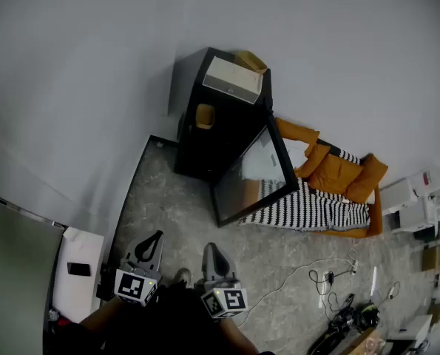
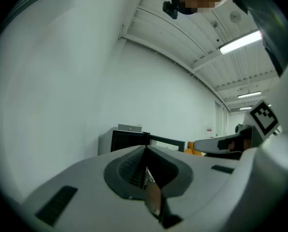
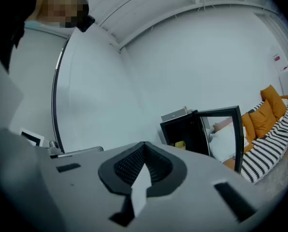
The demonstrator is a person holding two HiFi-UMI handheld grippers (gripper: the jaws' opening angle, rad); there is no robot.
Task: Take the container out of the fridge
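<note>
Left gripper [image 1: 153,239]: jaws closed, empty, well short of fridge [image 1: 197,154], off to left of its opening. Right gripper [image 1: 211,250]: jaws closed too, nothing held, facing fridge front. Yellow container [image 1: 205,115] sits inside fridge, dead ahead of right jaws; long axis too small to tell. Fridge door [image 1: 253,172] swung open rightward. Right hand looks better lined up.

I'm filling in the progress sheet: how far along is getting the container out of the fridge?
Done: the fridge door stands open. In hand: nothing; the left gripper and right gripper are both shut, empty, and well short of the fridge. Left: the yellow container sits inside the fridge, so the approach, the grasp and the lift out all remain.
</note>
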